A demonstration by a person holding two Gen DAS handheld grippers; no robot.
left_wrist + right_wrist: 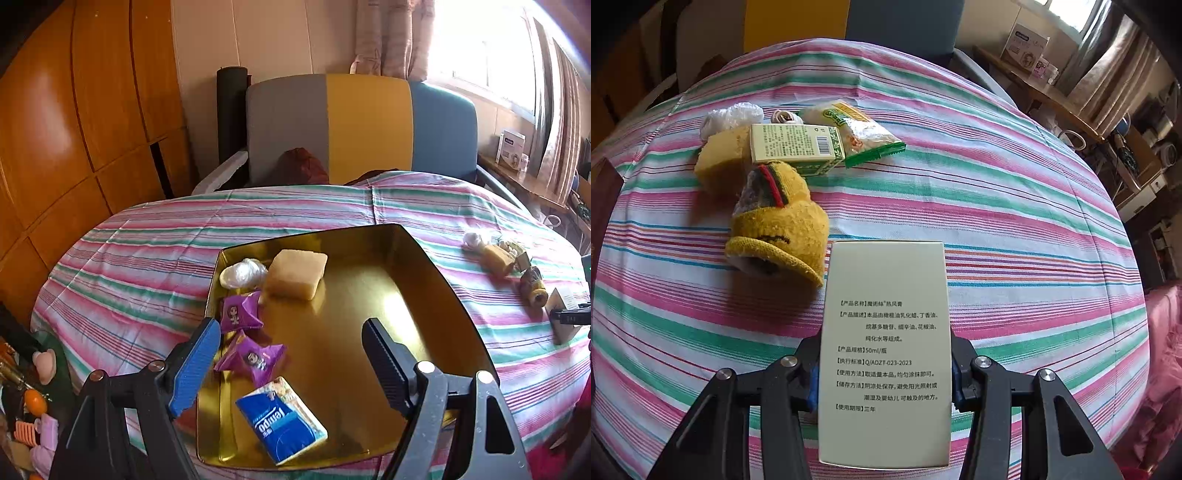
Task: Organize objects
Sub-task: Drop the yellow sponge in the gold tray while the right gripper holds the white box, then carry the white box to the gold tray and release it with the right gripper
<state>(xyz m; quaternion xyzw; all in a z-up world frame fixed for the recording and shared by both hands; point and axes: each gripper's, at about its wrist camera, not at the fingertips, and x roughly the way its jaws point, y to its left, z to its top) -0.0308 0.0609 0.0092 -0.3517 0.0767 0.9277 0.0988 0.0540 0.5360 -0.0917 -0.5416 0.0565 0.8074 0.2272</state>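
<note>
Taking the gold tray [369,266] as the mark: left of it the striped cloth [147,258] lies bare out to the table's rounded edge, with wooden panels beyond. Along the tray's left wall sit a white bag [243,272], a yellow sponge [296,274], two purple packets [240,309] and, nearest the camera, a blue tissue pack [282,419], its long axis slanting toward the tray's near right. The tray's right half is bare metal. The left gripper [286,365] hangs above the tray, jaws wide apart, nothing between them.

Right of the tray, bare cloth separates it from a loose heap: a second sponge [718,164], a green box [798,147] lying crosswise, a snack bag [857,129] and a yellow knitted piece [779,229]. Right of the heap the cloth runs bare to the table's edge.

The right gripper [884,384] is clamped on a pale box [886,350], just past the heap; its long axis runs straight away from the camera, printed face up.
</note>
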